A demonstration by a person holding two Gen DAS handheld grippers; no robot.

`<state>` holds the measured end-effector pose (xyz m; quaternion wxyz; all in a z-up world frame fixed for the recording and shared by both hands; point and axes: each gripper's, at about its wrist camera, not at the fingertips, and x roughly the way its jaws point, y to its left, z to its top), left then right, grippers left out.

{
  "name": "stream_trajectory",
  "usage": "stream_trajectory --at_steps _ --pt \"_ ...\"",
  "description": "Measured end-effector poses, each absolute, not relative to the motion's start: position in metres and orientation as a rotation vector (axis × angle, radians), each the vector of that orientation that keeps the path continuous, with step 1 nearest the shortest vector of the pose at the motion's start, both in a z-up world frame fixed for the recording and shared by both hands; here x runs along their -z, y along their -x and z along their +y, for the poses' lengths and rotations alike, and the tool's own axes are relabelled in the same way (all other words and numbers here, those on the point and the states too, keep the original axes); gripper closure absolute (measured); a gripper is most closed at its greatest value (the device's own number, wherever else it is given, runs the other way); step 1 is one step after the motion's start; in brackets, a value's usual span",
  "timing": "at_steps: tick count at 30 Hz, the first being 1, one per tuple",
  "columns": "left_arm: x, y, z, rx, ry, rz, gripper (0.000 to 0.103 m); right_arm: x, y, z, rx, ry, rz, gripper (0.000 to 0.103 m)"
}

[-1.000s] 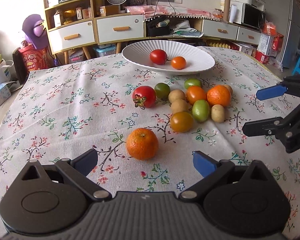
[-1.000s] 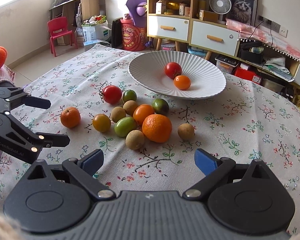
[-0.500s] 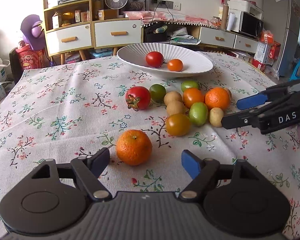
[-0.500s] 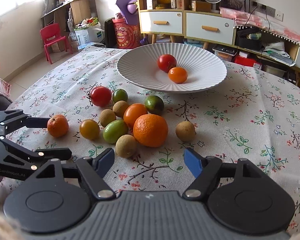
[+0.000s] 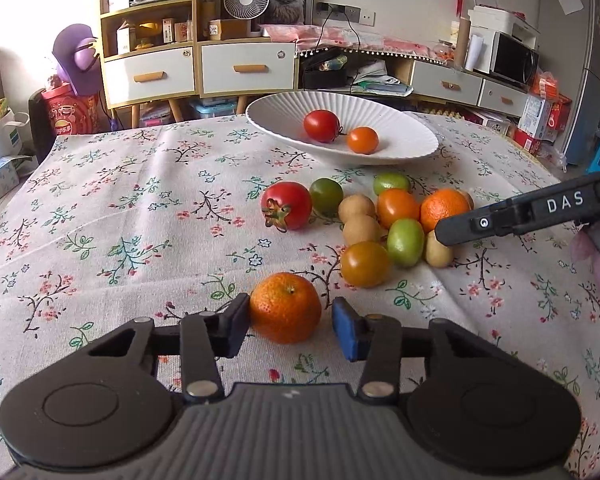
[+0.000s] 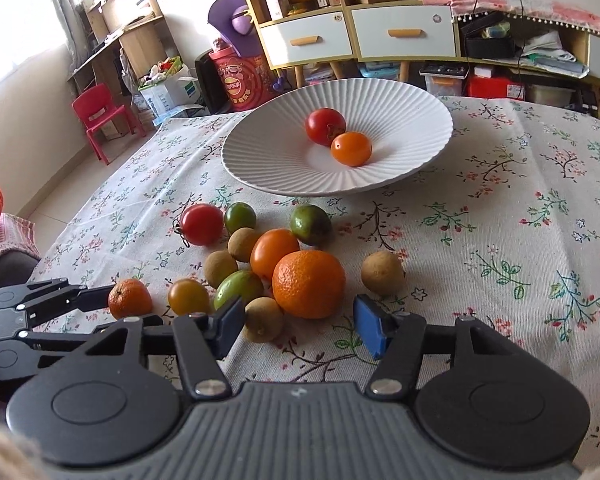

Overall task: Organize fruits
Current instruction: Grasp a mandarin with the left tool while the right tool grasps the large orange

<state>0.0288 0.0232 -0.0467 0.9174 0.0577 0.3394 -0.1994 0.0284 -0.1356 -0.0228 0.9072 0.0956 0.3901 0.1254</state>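
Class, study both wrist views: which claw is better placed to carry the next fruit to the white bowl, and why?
Left. The left claw brackets the lone small orange, one pad touching. The right claw has closed less tightly around the big orange, which is crowded by neighbours. Bowl is ahead.

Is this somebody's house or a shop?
Probably a home's living or dining room: a flowered tablecloth, a sideboard with drawers, a microwave, and a small red chair.
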Motion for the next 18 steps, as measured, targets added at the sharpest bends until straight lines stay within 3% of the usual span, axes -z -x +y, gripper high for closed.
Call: stream_trajectory --at_steps 2,18 --pt "0.046 -0.03 0.023 0.407 -0.117 0.702 0.071 0.024 -0.031 -0.139 -0.254 -0.224 0.811 0.048" --pt "0.043 -0.032 0.021 0.407 -0.111 0.723 0.072 0.026 -0.043 -0.14 -0.234 -0.297 0.824 0.059"
